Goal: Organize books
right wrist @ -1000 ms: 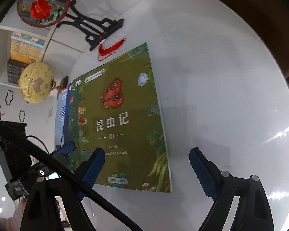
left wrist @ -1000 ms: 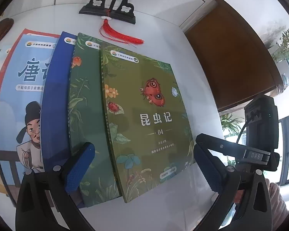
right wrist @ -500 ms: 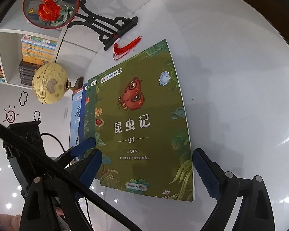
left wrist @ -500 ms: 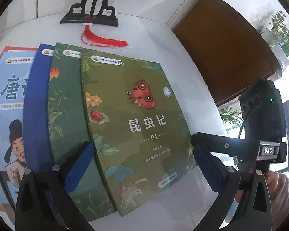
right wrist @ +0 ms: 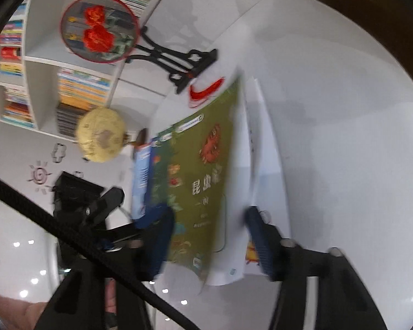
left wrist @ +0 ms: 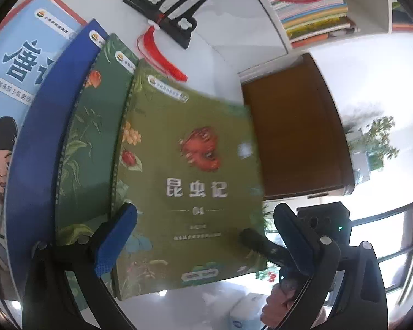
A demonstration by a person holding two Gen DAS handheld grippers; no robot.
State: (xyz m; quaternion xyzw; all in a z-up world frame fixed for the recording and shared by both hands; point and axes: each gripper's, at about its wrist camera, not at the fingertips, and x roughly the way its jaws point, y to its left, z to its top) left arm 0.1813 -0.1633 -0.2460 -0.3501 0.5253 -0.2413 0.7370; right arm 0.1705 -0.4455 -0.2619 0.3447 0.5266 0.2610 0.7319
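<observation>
I had the left gripper [left wrist: 206, 236] spread wide, low over the near end of a fan of books on the white bench [right wrist: 344, 137], with neither blue pad pressing on anything. The olive insect book [left wrist: 190, 181] lay on top of the fan. Under it, stepping out to the left, were a dark green book [left wrist: 88, 151], a blue book [left wrist: 41, 137] and a pale blue book [left wrist: 19, 63].

The olive book's right side was up off the bench, and its far corner showed against the brown cabinet [left wrist: 297, 126]. In the right wrist view white pages showed beside the raised cover.

The right gripper [right wrist: 210, 242] had just been closing, and the near edge of the olive book was between its fingers. In the left view one black finger lay on the cover's lower right corner. Both views were blurred there, so I could not tell whether the pads were actually pinching the book.

Behind the books stood the black fan stand [left wrist: 173, 24]. Its red tassel [left wrist: 162, 55] lay just beyond the olive book's top edge. A yellow globe [right wrist: 102, 137] sat further left.
</observation>
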